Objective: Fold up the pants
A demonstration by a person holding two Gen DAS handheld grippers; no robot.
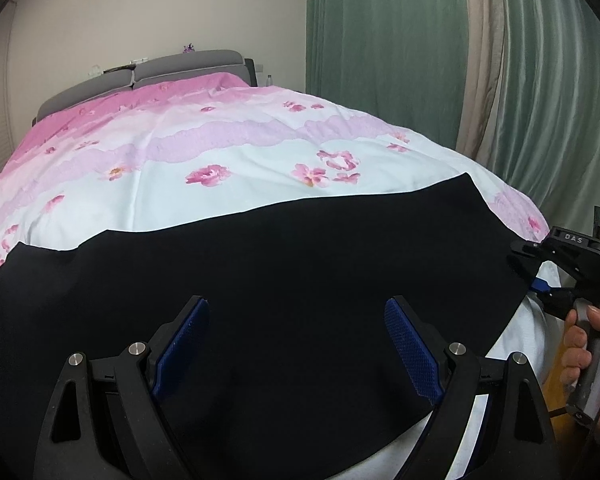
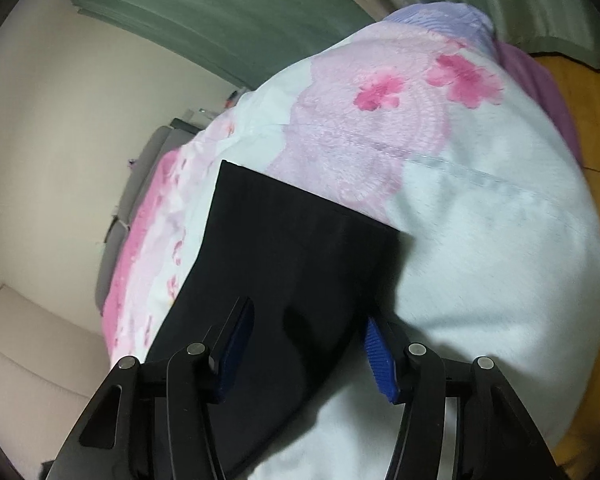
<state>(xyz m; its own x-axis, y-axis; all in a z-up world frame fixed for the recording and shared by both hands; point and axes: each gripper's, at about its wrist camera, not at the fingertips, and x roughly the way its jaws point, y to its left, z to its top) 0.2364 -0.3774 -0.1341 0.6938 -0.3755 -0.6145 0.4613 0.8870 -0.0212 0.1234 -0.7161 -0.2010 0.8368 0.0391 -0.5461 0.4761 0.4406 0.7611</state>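
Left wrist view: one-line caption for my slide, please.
Open left claw over black pants spread on a floral duvet, the right claw at the pants' right edge.

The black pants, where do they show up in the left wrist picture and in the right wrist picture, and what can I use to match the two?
Left wrist view: the black pants spread across the lower half, on the floral bedspread.
Right wrist view: the pants fill the lower centre, their straight end pointing up.
Shared landmark: the green curtain, upper right in the left view, along the top in the right view.
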